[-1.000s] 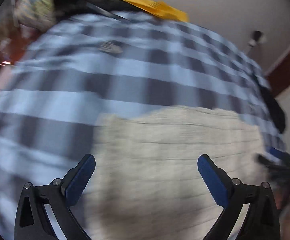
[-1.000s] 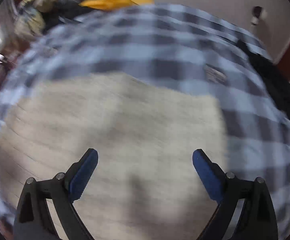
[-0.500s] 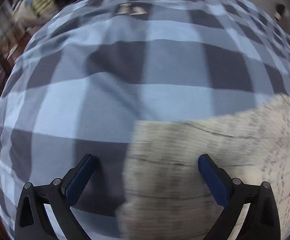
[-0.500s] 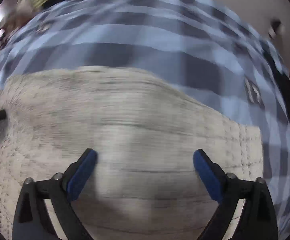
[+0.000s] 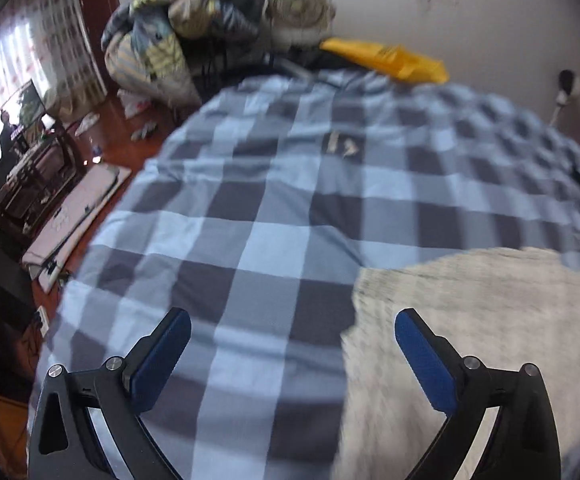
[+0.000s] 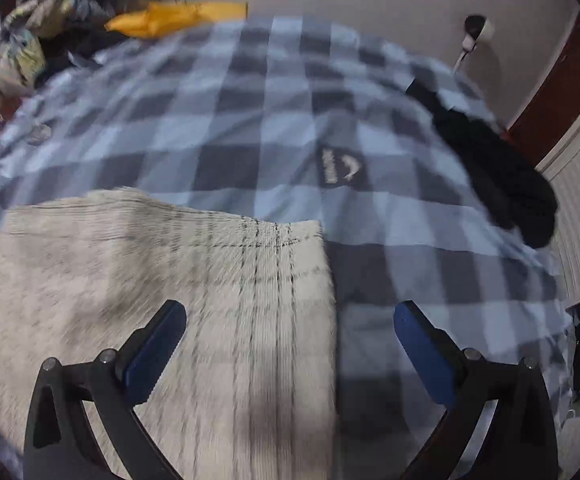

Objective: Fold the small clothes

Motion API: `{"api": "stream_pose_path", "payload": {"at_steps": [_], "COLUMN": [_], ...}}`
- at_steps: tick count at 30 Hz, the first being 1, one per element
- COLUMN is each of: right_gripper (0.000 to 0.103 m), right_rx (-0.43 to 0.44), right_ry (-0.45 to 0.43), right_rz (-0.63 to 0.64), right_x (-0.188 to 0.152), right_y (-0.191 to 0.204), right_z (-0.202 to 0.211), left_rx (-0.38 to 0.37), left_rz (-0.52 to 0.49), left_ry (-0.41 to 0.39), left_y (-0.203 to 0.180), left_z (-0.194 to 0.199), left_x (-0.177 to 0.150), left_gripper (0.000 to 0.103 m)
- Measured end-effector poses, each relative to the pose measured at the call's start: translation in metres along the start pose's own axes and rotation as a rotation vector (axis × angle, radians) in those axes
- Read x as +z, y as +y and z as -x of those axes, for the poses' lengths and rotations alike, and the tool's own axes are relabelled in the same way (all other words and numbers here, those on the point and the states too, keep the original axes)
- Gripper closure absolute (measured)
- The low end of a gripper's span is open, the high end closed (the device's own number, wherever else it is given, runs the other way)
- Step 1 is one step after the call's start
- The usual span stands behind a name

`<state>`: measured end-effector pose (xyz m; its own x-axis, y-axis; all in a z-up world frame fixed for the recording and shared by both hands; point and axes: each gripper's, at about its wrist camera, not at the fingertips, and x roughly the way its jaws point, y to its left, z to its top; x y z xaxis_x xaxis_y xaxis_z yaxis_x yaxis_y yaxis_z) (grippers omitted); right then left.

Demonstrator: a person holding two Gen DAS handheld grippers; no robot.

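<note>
A cream knitted garment (image 5: 477,320) (image 6: 150,280) lies flat on a blue and grey checked bedspread (image 5: 270,216) (image 6: 250,128). In the left wrist view it fills the lower right. My left gripper (image 5: 290,336) hangs above its left edge, jaws wide apart and empty. The right wrist view has the garment at lower left, its right edge running down between the fingers. There my right gripper (image 6: 290,332) is open too, above that edge, holding nothing. Both views are motion-blurred.
A yellow bag (image 5: 389,58) (image 6: 178,16) lies at the bed's far end beside a heap of bedding (image 5: 178,28). Dark clothing (image 6: 497,164) sits along the bed's right side. Left of the bed are a wooden floor, a flat board (image 5: 74,216) and a screen (image 5: 10,120).
Both grippers have pulled back and up from the garment, so more of the bed and room shows. The left now sits over the garment's left edge, the right over its right edge.
</note>
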<state>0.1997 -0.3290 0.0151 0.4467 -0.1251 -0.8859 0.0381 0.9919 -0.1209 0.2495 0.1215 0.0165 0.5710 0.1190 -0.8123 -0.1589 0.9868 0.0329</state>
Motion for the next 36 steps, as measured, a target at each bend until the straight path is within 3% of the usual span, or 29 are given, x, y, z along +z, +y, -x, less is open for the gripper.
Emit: {"api": "stream_pose_path", "payload": {"at_steps": [4,7,11,13,15,19,22,25,29,32,36], "right_gripper": [0.002,0.002,0.001,0.001,0.001,0.001,0.001,0.001,0.001,0.001,0.001], "right_rx": [0.103,0.185,0.319,0.329,0.276,0.055,-0.076,-0.083,-0.024,0.009,0.026], "right_ry": [-0.045,-0.079,-0.119,-0.125,-0.128,-0.117,-0.124,-0.14,-0.102,-0.108,-0.074], "right_rz": [-0.03,-0.074,-0.122,-0.125,-0.074,0.054,0.072,0.071,0.037,0.024,0.003], "right_x": [-0.028,-0.049,-0.086,-0.103,-0.122,-0.144,-0.148,-0.151,-0.154,-0.156,-0.163], "right_y": [0.0,0.0,0.009,0.022,0.044,0.084,0.094,0.095,0.092,0.094,0.097], "right_z": [0.081,0.133,0.182,0.178,0.168,0.128,0.102,0.084,0.067,0.067,0.06], "left_rx": [-0.046,-0.103,-0.183,-0.192,-0.217,-0.203,-0.113,-0.12,-0.152,-0.107,-0.095], "left_rz": [0.048,-0.001,-0.057,-0.062,-0.088,-0.117,-0.143,-0.142,-0.171,-0.236,-0.229], "left_ry": [-0.02,-0.034,-0.126,-0.133,-0.138,-0.113,-0.132,-0.107,-0.057,-0.068,-0.051], "left_y": [0.002,-0.002,-0.004,-0.007,-0.015,-0.034,-0.048,-0.054,-0.07,-0.08,-0.079], "left_z": [0.074,0.124,0.174,0.184,0.186,0.17,0.158,0.147,0.127,0.121,0.115], "left_x": [-0.039,-0.075,-0.118,-0.135,-0.148,-0.162,-0.164,-0.168,-0.179,-0.189,-0.19], "left_gripper": [0.0,0.0,0.0,0.0,0.0,0.0,0.0,0.0,0.0,0.0,0.0]}}
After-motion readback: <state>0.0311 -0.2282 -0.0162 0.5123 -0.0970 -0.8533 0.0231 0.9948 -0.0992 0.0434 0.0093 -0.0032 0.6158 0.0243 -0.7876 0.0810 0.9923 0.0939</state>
